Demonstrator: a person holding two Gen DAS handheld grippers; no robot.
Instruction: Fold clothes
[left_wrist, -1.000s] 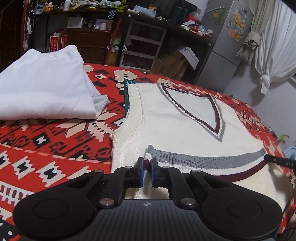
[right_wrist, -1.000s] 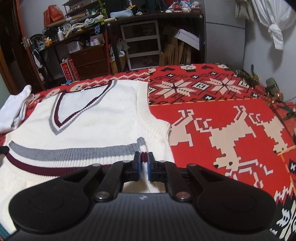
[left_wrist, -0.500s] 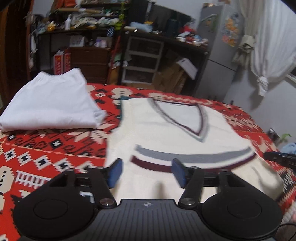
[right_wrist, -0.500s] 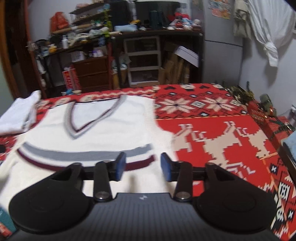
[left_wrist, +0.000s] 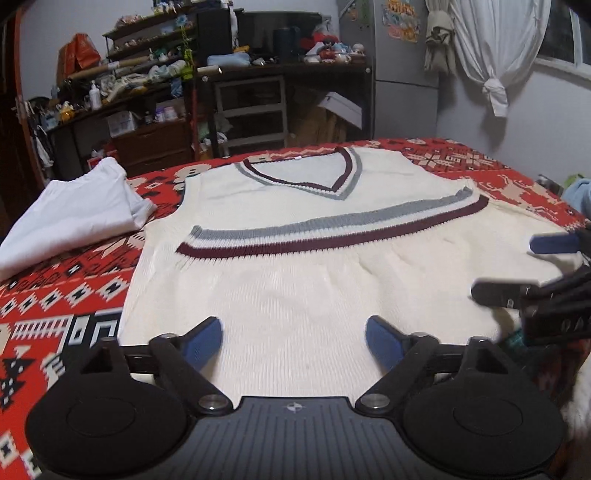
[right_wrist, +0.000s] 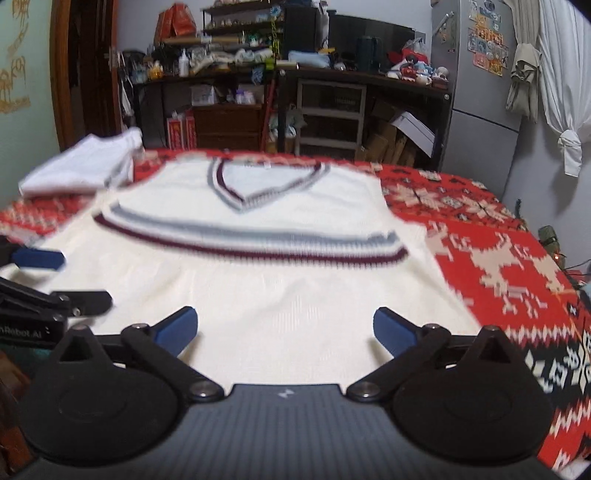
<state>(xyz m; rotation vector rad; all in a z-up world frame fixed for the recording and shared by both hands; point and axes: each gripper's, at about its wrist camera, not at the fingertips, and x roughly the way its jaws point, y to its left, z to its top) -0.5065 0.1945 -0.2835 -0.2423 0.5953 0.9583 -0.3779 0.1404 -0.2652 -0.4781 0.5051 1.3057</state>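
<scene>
A red blanket (left_wrist: 74, 288) with white and black knitted-style motifs, reindeer and snowflakes among them, is covering the surface across the lower half of both frames. Behind it, dark cluttered shelves (left_wrist: 147, 66) are filling the upper left of the left wrist frame, with a white plastic drawer unit (left_wrist: 251, 110) standing at upper centre and cardboard boxes (right_wrist: 399, 140) leaning just to its right. A grey refrigerator (right_wrist: 480, 92) with stickers on its door is standing at upper right, and a knotted white curtain (left_wrist: 491, 55) is hanging beside it at the far right edge.
</scene>
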